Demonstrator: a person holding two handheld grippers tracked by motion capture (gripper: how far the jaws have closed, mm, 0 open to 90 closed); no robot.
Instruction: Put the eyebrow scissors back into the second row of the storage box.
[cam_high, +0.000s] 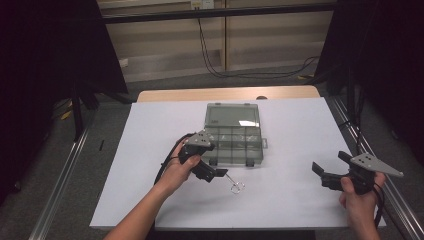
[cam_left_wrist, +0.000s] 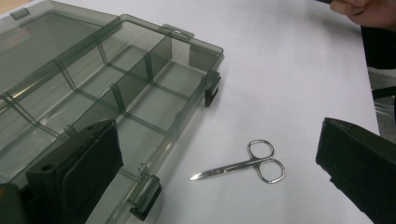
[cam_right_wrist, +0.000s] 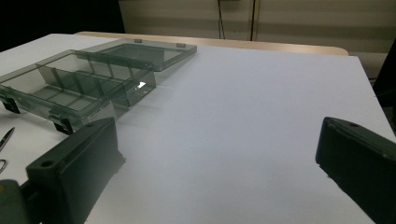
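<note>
- small silver scissors (cam_left_wrist: 243, 165) are lying flat and closed on the white sheet (cam_left_wrist: 289, 70), blades pointing toward the box (cam_left_wrist: 116, 88).
- the left gripper (cam_high: 220, 173) is hovering with jaws spread wide, scissors just ahead between them.
- the right gripper (cam_high: 330, 167) is hanging wide open, well apart.

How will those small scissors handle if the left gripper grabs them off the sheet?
The scissors look like polished metal, so probably stiff but slippery between the pads. They lie flat and thin on the sheet, so they may skid rather than lift. Likely light; the closed blades shouldn't flop.
</note>
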